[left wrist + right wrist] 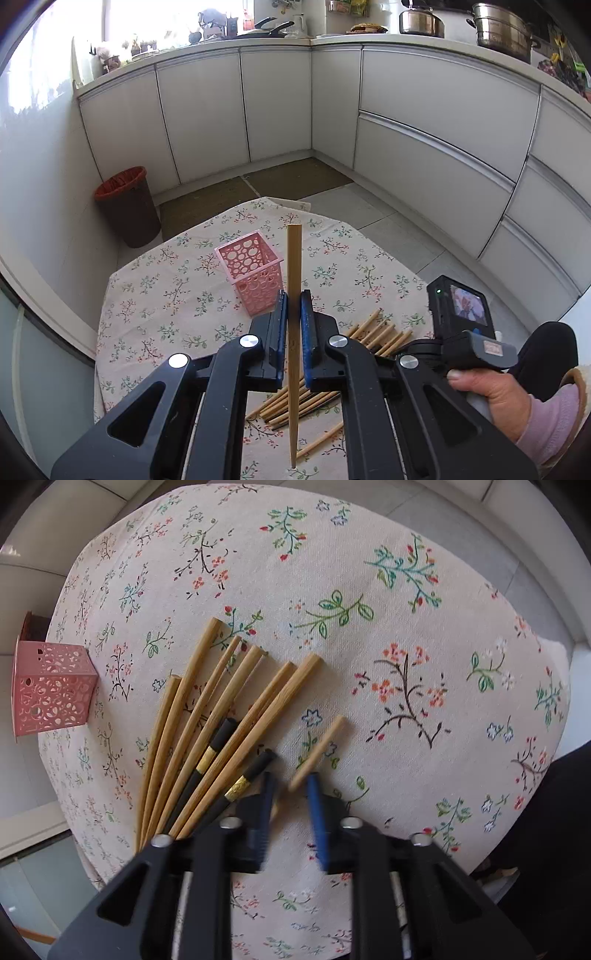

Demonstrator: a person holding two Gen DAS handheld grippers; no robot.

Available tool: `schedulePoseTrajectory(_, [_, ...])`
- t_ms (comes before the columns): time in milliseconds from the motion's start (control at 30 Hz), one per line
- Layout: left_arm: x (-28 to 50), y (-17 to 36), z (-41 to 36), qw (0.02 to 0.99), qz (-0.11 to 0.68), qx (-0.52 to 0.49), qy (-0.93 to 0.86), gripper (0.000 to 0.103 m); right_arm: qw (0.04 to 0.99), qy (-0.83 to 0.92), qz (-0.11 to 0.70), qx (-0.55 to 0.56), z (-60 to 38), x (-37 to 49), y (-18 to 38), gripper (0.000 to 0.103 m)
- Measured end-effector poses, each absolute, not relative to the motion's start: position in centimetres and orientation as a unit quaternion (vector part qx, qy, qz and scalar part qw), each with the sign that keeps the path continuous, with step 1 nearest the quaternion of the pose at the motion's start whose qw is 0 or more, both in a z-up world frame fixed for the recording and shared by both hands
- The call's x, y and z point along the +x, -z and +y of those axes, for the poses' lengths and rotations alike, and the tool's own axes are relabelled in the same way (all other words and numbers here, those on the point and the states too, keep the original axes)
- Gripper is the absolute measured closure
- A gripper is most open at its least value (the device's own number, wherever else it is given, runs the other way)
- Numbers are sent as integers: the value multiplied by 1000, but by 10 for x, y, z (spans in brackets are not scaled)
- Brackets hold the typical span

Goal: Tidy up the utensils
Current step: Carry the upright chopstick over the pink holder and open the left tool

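A single wooden chopstick (294, 288) stands almost upright in the left gripper (294, 306), clamped between its blue pads (282, 325). Its square top rises above the fingers and its thin tip hangs down over the tablecloth (155, 295). Just beside it on the left, a pink holder (251, 269) with round holes in its walls stands on the cloth, and nothing can be seen inside it from this angle.

In the right wrist view, the right gripper (291, 794) points steeply down at the table. A short, pale wooden chopstick (319, 751) lies slanted on the cloth with its lower end between the blue pads (317, 812). The pads look blurred and a gap shows on each side of the stick, so the jaws stand narrowly apart around it and do not press on it.

To the left of that stick, a fanned pile of chopsticks (207, 731) lies on the cloth, most of them plain wood. Two black chopsticks (218, 742) with gold bands lie among them. The pink holder sits at the far left edge of this view, well apart from the pile.

In the left wrist view, a hand (487, 391) in a pink sleeve (550, 424) holds the right gripper's handle at the lower right, above the same pile.

Around the table are white kitchen cabinets (424, 110), a brown bin (129, 206) with a red liner on the floor, and steel pots (502, 29) on the counter.
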State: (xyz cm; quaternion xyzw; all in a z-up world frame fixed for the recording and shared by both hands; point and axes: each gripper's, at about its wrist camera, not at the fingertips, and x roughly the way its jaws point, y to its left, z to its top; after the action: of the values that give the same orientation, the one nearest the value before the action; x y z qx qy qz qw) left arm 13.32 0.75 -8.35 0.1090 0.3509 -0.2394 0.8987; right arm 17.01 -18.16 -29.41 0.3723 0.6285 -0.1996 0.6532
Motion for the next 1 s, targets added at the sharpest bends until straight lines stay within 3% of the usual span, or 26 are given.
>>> schedulePoseTrajectory(133, [130, 81, 14, 903, 351, 92, 231, 96, 661, 178, 622, 382, -189, 164, 295, 96])
schedulePoseTrajectory(300, [122, 77, 23, 909, 348, 62, 219, 96, 690, 129, 607, 373, -200, 151, 281, 97])
schedulePoseTrajectory(633, [114, 41, 33, 925, 317, 11, 210, 97, 832, 20, 487, 266, -191, 129, 146, 97])
schedulePoseTrajectory(1000, [147, -6, 32, 942, 286, 3, 178, 97, 916, -40, 337, 214, -183, 162, -4, 97])
